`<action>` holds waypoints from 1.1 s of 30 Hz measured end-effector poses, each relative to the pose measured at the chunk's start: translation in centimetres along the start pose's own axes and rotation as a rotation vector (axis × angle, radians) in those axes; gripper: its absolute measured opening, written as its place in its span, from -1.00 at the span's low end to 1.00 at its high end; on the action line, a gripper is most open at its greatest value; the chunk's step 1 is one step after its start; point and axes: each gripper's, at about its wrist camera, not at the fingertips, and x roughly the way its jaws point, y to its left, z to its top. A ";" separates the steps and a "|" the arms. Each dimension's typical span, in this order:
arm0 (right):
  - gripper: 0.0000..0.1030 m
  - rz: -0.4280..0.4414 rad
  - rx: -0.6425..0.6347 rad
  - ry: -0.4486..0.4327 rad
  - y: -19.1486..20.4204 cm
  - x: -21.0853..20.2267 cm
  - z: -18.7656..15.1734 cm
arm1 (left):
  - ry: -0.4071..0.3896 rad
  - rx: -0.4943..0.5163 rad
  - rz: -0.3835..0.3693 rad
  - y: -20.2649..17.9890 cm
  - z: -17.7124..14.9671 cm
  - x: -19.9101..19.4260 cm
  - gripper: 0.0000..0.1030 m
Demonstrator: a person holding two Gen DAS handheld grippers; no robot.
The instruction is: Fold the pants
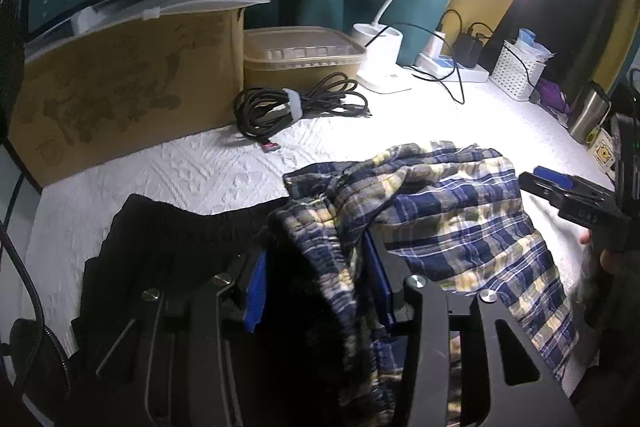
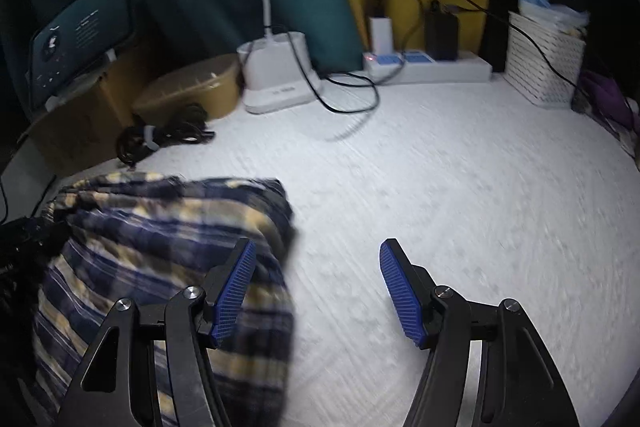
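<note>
My left gripper (image 1: pixel 316 291) clenched on crumpled plaid pants (image 1: pixel 452 223), soft woven cotton, bunched on quilted white table (image 2: pixel 440 187), my right gripper (image 2: pixel 318 291) spread wide, ribbed blue pads (image 2: pixel 234 291) bare.

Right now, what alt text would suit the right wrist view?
Two open blue-padded jaws of the right gripper hover over a white textured tabletop, empty, beside crumpled navy-and-yellow plaid pants. A white desk lamp base stands behind.

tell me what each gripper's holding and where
Left gripper: plaid pants, apparently by the bunched waistband edge. Right gripper: open, holding nothing.
</note>
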 end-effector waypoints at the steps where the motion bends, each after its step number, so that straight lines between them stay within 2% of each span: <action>1: 0.29 0.004 -0.006 0.005 0.3 0.4 0.2 | 0.001 -0.001 -0.003 0.0 0.0 0.1 -0.14; 5: 0.29 -0.017 -0.017 0.049 0.6 2.4 0.2 | 0.010 -0.014 -0.010 0.3 -0.2 0.6 -0.10; 9: 0.29 -0.025 -0.019 0.060 0.7 2.9 -0.2 | 0.000 -0.022 0.018 0.8 -0.4 0.8 0.25; 18: 0.29 -0.056 -0.019 0.049 0.5 1.5 -0.8 | -0.046 -0.007 0.046 0.1 -0.6 -0.8 0.26; 22: 0.29 -0.060 -0.018 0.043 0.5 0.5 -1.4 | -0.077 0.002 0.028 -0.7 -1.2 -2.0 0.26; 33: 0.29 -0.055 -0.026 0.027 1.1 -2.5 -3.3 | -0.077 0.011 0.022 -2.3 -3.8 -3.7 0.26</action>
